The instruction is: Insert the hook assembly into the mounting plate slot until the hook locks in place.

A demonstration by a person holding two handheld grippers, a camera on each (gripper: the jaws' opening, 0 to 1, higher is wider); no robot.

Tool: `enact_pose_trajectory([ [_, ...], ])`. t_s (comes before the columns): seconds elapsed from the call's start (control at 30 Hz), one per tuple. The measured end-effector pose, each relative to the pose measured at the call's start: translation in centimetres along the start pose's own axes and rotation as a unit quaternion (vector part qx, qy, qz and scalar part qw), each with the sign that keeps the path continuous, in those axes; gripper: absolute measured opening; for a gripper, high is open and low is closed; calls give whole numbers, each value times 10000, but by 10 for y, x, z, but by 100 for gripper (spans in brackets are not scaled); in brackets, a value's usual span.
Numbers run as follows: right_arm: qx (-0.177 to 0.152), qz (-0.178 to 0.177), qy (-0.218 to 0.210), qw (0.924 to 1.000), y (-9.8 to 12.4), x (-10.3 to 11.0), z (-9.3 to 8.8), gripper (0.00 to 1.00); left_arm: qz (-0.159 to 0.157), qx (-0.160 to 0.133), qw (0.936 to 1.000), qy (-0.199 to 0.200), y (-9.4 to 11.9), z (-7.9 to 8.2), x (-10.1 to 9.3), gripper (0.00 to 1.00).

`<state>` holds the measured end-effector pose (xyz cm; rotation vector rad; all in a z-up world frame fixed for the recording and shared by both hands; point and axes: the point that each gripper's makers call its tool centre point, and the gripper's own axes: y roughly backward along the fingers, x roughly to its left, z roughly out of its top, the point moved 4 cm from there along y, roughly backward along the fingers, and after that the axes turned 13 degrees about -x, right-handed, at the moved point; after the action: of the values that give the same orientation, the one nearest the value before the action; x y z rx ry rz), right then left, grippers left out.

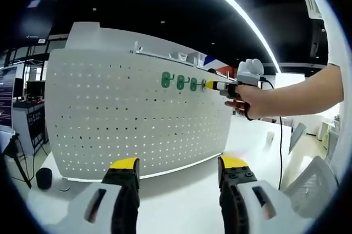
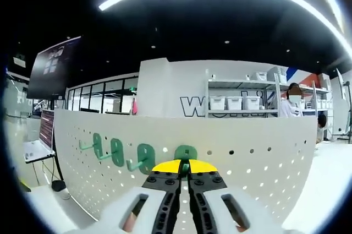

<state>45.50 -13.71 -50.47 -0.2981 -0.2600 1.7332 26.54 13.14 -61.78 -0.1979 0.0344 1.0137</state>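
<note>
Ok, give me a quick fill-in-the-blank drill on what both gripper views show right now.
1. The hooks already mounted on the pegboard are ____ in colour.
2. The right gripper is shut on the ____ hook in the row, pressed against the board.
3. The left gripper has its jaws ____ with nothing between them.

Missing words: green; fourth; open

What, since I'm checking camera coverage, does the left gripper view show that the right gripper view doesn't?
Left gripper view: the open left gripper, a person's hand holding the right gripper at the white pegboard, and a black round object. Right gripper view: the right gripper shut on the held green hook, and shelves of bins behind. Both: the pegboard and three mounted green hooks.
</note>
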Motion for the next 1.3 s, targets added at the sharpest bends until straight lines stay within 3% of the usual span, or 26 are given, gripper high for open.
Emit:
enact_pose_trajectory([
  [0.5, -48, 42, 135, 9999, -1, -3, -2, 1, 36, 2, 10000, 49, 4, -1, -2, 59],
  [0.6, -91, -22, -42, 9999, -1, -3, -3, 2, 30, -7, 10000, 41, 4, -1, -1, 58],
  [0.67, 35, 139, -30, 9999, 0, 1, -5, 5, 2, -12, 10000, 37, 3, -1, -2, 57],
  [0.73, -37, 172, -281, 9995, 2, 2, -5, 8, 0, -36, 10000, 91, 3, 0, -2, 60],
  [0.8, 149, 174, -185, 9996, 4, -1, -9, 9, -19, -2, 10000, 71, 2, -2, -2, 59],
  [0.87, 100, 112, -528, 9985, 7, -2, -9, 17, -40, 11, 10000, 66, 1, -2, -3, 60],
  [1.13, 97, 320, -711, 9969, 18, -6, -9, 36, -61, 9, 10000, 62, -2, -2, -2, 61],
  [1.3, 130, 450, -762, 9960, 21, -6, -11, 38, -84, 22, 10000, 48, -4, -3, -3, 61],
])
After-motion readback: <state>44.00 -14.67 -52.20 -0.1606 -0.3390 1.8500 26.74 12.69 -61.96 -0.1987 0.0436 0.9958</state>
